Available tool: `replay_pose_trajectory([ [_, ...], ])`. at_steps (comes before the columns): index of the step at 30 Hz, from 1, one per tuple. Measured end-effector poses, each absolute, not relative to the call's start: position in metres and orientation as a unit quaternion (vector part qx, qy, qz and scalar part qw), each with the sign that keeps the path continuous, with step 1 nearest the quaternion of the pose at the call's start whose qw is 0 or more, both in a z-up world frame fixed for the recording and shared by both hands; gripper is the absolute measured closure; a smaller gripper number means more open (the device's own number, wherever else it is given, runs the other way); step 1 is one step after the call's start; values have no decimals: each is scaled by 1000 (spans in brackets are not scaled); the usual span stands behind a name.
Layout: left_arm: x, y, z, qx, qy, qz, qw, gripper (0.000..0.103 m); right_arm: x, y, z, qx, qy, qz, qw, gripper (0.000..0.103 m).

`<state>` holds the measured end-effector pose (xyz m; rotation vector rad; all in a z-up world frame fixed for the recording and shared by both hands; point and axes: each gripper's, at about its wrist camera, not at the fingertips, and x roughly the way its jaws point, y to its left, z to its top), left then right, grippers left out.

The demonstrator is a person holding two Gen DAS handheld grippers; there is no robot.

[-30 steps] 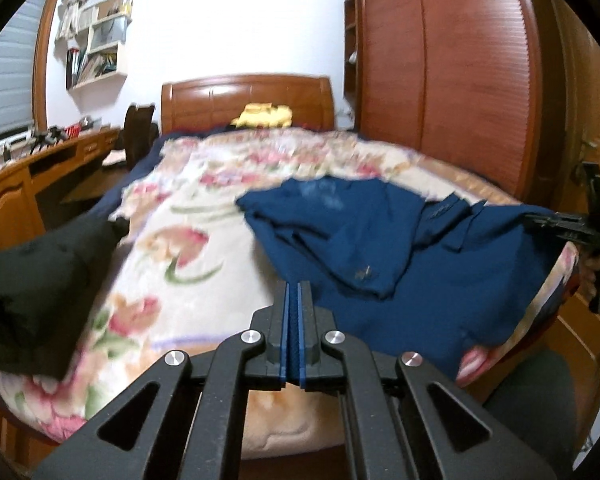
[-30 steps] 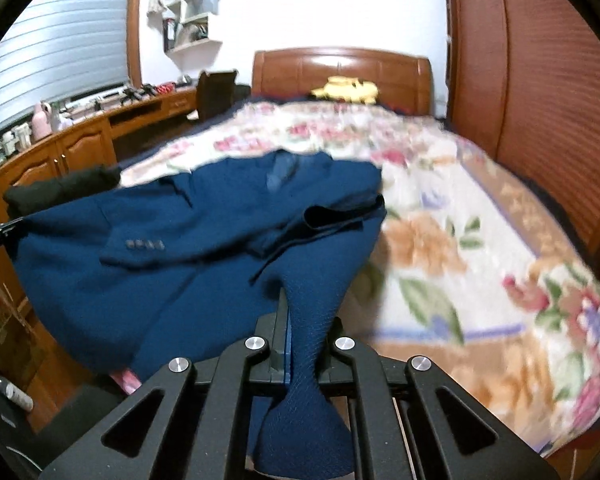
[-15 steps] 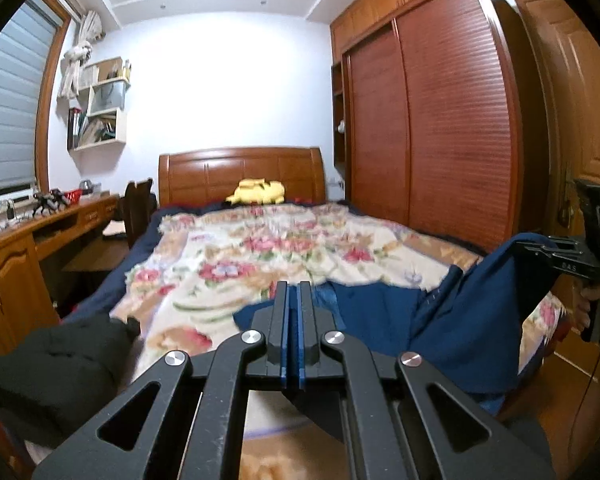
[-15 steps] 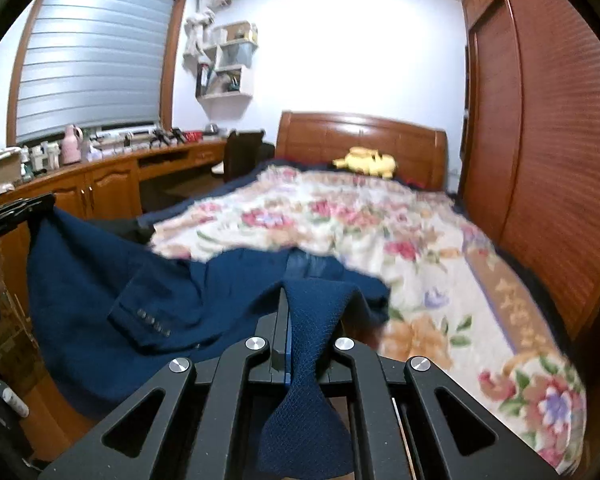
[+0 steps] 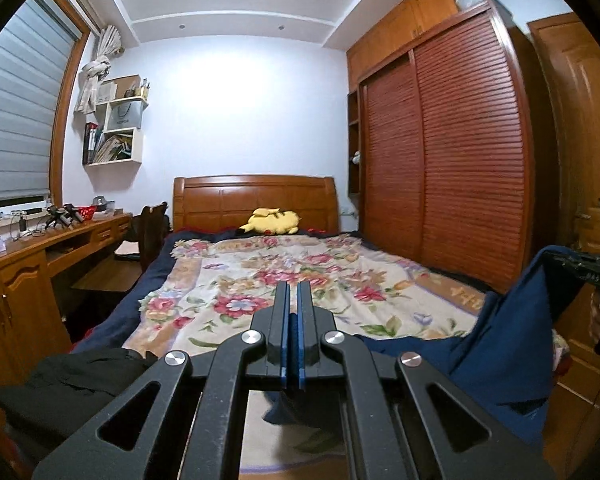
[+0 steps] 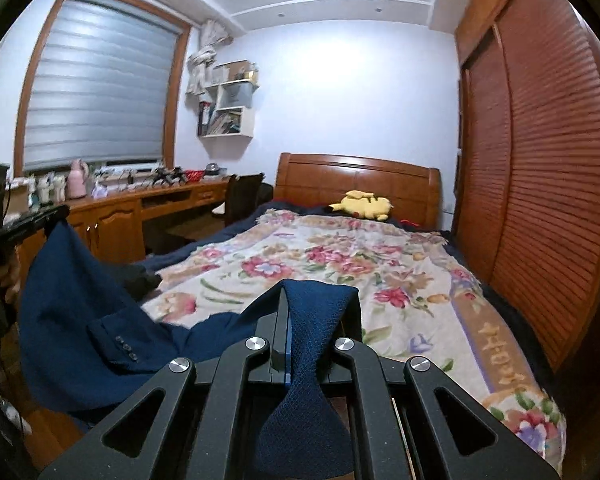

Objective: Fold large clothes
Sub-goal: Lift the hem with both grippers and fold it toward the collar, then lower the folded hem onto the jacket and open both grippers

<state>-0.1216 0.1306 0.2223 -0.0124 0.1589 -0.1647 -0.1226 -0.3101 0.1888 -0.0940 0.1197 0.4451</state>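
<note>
A navy blue suit jacket (image 6: 96, 320) hangs stretched between my two grippers above the foot of the bed. My right gripper (image 6: 296, 300) is shut on a fold of its cloth, which drapes over the fingers. My left gripper (image 5: 294, 292) is shut with blue cloth pinched between its pads; it also shows in the right wrist view (image 6: 56, 214) holding the jacket's upper corner. In the left wrist view the jacket (image 5: 508, 344) hangs from the right gripper (image 5: 556, 258) at the right edge. A buttoned sleeve cuff (image 6: 126, 348) hangs low.
The bed (image 5: 300, 280) has a floral blanket and a yellow plush (image 5: 274, 220) by the wooden headboard. A black garment (image 5: 60, 388) lies at the bed's near left corner. A wooden desk (image 5: 28, 256) and chair stand left; a slatted wardrobe (image 5: 452, 160) stands right.
Both grippers have risen, lifting the jacket off the blanket. It lay spread on the bed a second ago and now hangs between them, mostly clear of the bed.
</note>
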Motion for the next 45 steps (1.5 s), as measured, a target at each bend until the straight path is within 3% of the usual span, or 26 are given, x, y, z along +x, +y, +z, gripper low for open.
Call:
replay_pose_trajectory([
  [15, 59, 140, 135, -3, 192, -10, 981, 100, 65, -238, 141, -42, 178, 165, 969, 98],
  [22, 130, 148, 99, -18, 231, 14, 973, 99, 141, -227, 145, -30, 191, 145, 970, 98],
  [30, 183, 138, 96, -1, 231, 47, 972, 99, 206, -202, 128, -49, 181, 115, 976, 98],
  [38, 219, 117, 65, 18, 290, 27, 957, 99, 249, -176, 88, -67, 263, 97, 957, 98],
  [40, 216, 109, 58, 29, 296, 20, 954, 95, 255, -172, 79, -81, 285, 98, 950, 98],
  [44, 198, 103, 50, 37, 294, -15, 955, 60, 249, -172, 76, -84, 295, 108, 946, 89],
  [45, 194, 102, 49, 35, 295, -23, 955, 58, 247, -174, 79, -80, 295, 111, 946, 86],
])
